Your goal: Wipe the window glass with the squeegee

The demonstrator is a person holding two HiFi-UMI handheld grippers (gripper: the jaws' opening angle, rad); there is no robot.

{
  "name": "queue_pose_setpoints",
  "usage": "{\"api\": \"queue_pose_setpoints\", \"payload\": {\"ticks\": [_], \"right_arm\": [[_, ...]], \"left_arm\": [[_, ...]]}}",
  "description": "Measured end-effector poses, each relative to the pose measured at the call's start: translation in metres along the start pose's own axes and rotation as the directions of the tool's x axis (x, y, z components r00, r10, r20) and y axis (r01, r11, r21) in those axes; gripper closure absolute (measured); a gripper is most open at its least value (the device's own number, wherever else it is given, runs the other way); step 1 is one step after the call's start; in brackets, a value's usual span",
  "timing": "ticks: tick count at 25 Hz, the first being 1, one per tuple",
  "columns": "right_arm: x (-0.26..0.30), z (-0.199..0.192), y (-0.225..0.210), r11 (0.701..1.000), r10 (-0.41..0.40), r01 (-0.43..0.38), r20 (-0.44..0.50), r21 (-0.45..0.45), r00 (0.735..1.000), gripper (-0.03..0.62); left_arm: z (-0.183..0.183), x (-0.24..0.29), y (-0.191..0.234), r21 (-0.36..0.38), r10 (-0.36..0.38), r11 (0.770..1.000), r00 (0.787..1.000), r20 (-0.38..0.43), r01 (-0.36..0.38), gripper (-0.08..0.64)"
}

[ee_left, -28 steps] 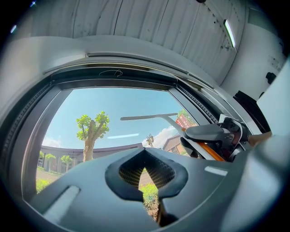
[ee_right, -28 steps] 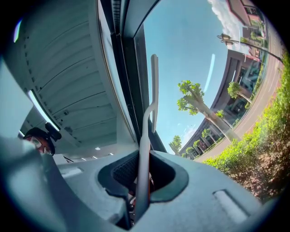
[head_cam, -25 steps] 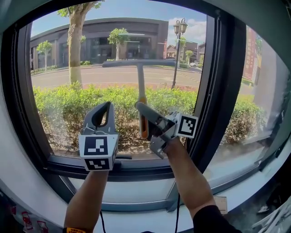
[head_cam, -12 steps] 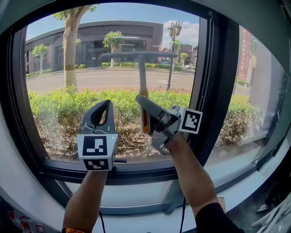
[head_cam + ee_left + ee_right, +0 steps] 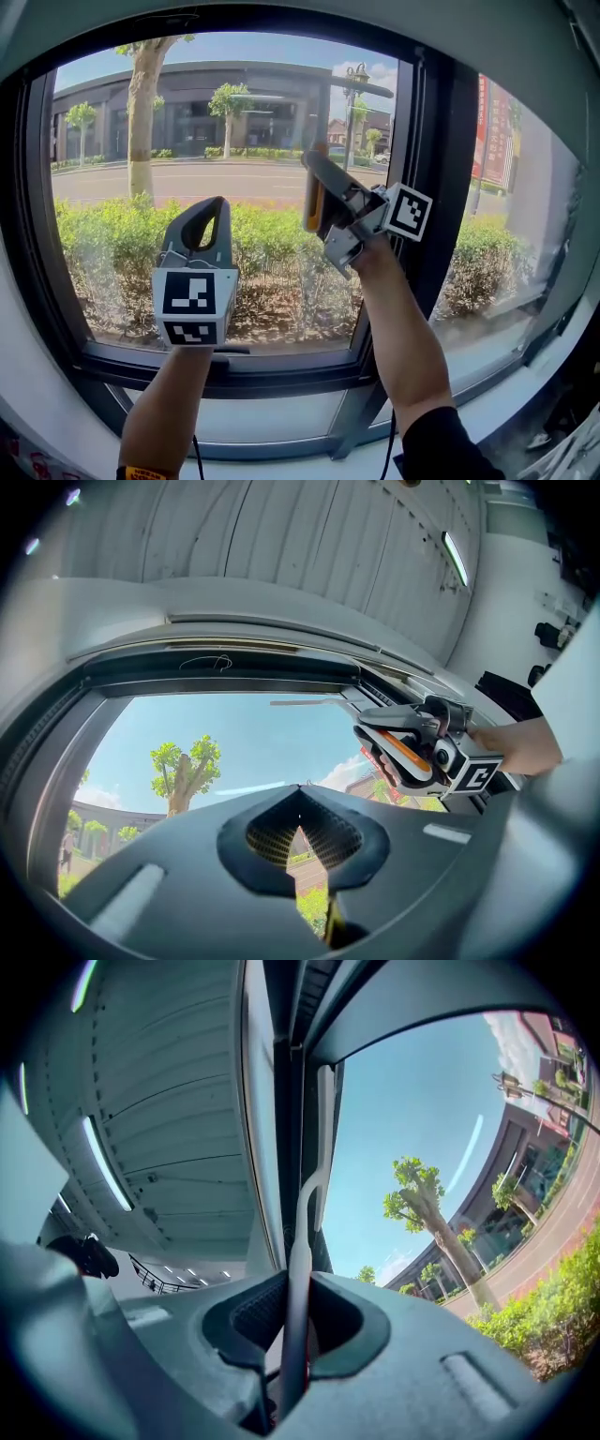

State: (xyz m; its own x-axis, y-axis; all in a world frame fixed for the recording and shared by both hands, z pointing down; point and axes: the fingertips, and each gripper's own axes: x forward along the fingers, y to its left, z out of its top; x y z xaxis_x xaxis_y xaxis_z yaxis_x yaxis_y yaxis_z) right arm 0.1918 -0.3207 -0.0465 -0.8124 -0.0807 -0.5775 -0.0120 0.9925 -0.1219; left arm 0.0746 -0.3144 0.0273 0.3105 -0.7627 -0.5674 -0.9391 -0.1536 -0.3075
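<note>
The squeegee has an orange handle (image 5: pixel 315 204), a pale shaft and a long dark blade (image 5: pixel 364 88). My right gripper (image 5: pixel 319 178) is shut on the handle and holds it up at the pane's upper right. In the right gripper view the shaft (image 5: pixel 299 1269) runs up between the jaws to the blade (image 5: pixel 324 1138), which lies near the window frame's top edge. My left gripper (image 5: pixel 208 208) is shut on nothing, lower and to the left, in front of the window glass (image 5: pixel 187 131). The left gripper view has the right gripper (image 5: pixel 424 754) and blade (image 5: pixel 305 703) up at the right.
A thick black mullion (image 5: pixel 433 187) stands just right of the squeegee, with a second pane (image 5: pixel 511 197) beyond it. The black sill (image 5: pixel 225 370) runs below both grippers. Outside are a hedge, a road, trees and a building.
My right gripper has lifted the squeegee up and to the right, so the blade has gone from mid-pane to the pane's top right corner. The left gripper has hardly moved.
</note>
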Motion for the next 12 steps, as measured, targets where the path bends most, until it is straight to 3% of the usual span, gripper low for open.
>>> {"api": "queue_pose_setpoints", "payload": {"ticks": [7,12], "right_arm": [[0.008,0.049,-0.006,0.999,0.011,-0.008,0.067,-0.034,0.998,0.546],[0.019,0.055,-0.003,0.998,0.035,-0.032,0.065,-0.045,0.997,0.546]], "left_arm": [[0.021,0.011,0.002,0.043,0.005,0.999,0.999,0.048,-0.007,0.548],[0.024,0.017,0.005,0.054,0.009,0.998,0.998,0.058,-0.013,0.549]]}}
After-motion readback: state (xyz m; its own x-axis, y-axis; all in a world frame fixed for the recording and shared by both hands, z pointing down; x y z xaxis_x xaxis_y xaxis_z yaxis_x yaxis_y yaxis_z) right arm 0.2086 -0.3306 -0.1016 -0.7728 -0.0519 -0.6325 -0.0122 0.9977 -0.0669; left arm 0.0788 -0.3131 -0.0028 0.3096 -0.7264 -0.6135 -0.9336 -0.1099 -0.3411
